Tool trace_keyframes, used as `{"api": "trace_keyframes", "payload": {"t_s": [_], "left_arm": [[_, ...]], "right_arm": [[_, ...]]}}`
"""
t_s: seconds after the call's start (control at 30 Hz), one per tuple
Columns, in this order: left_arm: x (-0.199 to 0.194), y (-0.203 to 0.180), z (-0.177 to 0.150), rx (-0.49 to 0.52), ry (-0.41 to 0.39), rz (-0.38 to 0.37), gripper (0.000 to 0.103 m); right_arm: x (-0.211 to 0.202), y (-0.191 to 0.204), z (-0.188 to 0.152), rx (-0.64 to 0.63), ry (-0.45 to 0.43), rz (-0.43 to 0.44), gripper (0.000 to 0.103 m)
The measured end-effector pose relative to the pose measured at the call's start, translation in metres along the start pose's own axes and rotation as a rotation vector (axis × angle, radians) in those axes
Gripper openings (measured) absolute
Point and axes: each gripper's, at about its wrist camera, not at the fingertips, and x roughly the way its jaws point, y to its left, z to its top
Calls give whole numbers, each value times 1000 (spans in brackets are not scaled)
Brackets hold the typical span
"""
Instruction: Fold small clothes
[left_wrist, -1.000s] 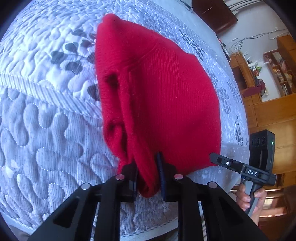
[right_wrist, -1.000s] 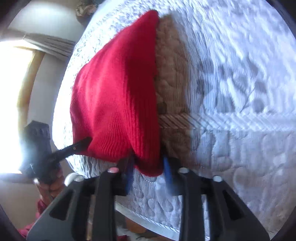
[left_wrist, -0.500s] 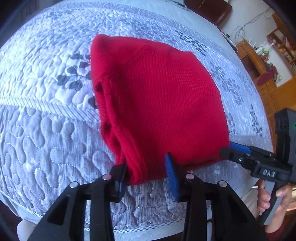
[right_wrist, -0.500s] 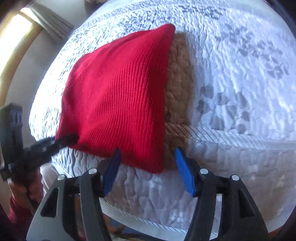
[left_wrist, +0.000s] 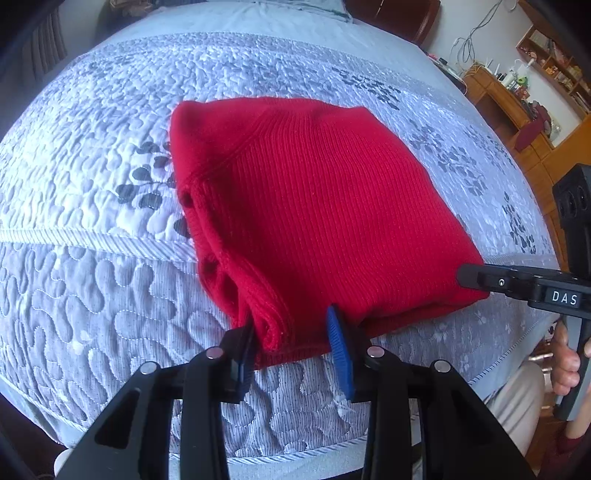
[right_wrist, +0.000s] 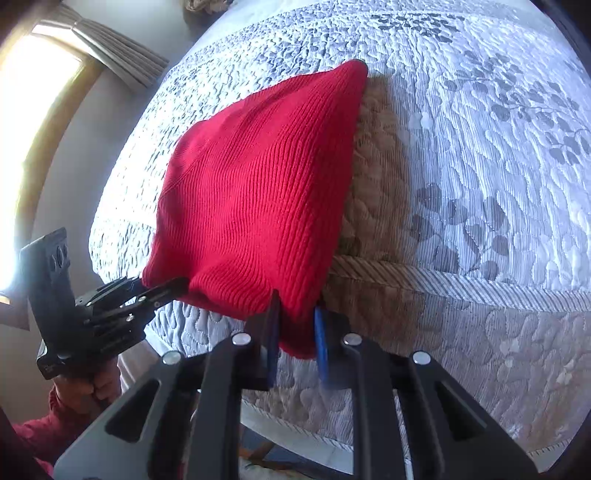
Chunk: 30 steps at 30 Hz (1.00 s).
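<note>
From the left wrist camera, the folded red ribbed-knit garment (left_wrist: 317, 206) lies on the grey-and-white quilted bedspread with a leaf pattern (left_wrist: 92, 295), near its front edge. The left gripper (left_wrist: 295, 347), black with blue pads, straddles the garment's near corner. Its jaws stand partly apart, having just eased slightly closer; the left pad touches the folded hem, but whether the right pad presses the cloth cannot be told. At the right edge the right gripper (left_wrist: 476, 278), black and labelled DAS, meets the garment's far corner, a hand (left_wrist: 565, 365) on its handle.

From the right wrist camera, the right gripper (right_wrist: 295, 332) has just been closing, and its narrow jaws now pinch the near corner of the red garment (right_wrist: 258, 192) between the blue pads. The left gripper (right_wrist: 162, 290) appears at the left, its fingers around the other corner, held by a hand (right_wrist: 85, 387) with a red sleeve (right_wrist: 37, 435).
</note>
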Motion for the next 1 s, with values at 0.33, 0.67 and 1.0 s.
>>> {"api": "trace_keyframes", "payload": {"t_s": [0.33,0.67,1.0], "left_arm": [[5,3,-3,5,-4,-7,36],[15,4,-5,19,-2,-12,37],[-19,22,21,-17,-60,-36,51]], "right_arm": [[22,-5,2,28,34,-23,14],[53,-9,3,17,73,-82,20],[14,4,68,-55,-16,-69,47]]}}
